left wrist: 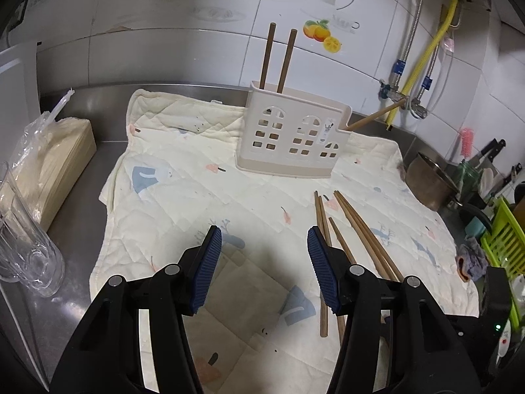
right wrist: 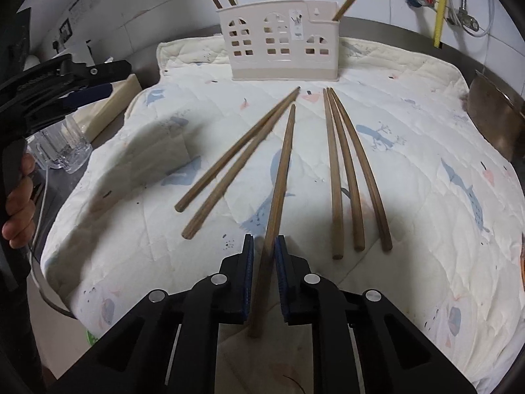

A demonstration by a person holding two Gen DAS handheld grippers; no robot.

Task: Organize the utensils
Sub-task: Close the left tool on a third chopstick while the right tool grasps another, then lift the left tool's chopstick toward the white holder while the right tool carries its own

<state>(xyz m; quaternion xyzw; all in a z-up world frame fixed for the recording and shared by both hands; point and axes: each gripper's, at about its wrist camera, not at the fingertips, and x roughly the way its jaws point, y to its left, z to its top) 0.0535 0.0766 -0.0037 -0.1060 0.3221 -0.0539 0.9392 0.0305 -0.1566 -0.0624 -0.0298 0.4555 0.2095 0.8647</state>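
**kitchenlurker:** so where's everything sitting right now?

**umi_fan:** Chopsticks are spread on a quilted cloth [right wrist: 410, 170] with a little whale and deer print, laid over a steel counter [left wrist: 82, 229]. The right gripper [right wrist: 265, 246] has its jaws pulled in narrow around one chopstick [right wrist: 279, 177]. The blue pads look like they're touching it on both sides, with its thick end poking back between the fingers and the tip pointing toward the holder [right wrist: 279, 46].

**kitchenlurker:** and the rest of them?

**umi_fan:** Two more chopsticks [right wrist: 229, 164] lie angled off to the left of the held one, nearly side by side. Three others [right wrist: 351, 170] lie close together on the right, fanned a bit. The holder is a cream plastic caddy with window-shaped cutouts, standing at the far edge of the cloth. Two sticks [left wrist: 279, 59] stand in its left end and one [left wrist: 374, 118] leans out of the right end.

**kitchenlurker:** left hand doing anything?

**umi_fan:** The left gripper [left wrist: 264, 239] hangs over bare cloth with jaws wide apart, holding nothing. A glass mug [left wrist: 23, 246] and a bagged stack of something pale [left wrist: 49, 164] sit off to its left, and a metal pot [left wrist: 430, 180] is on the right.
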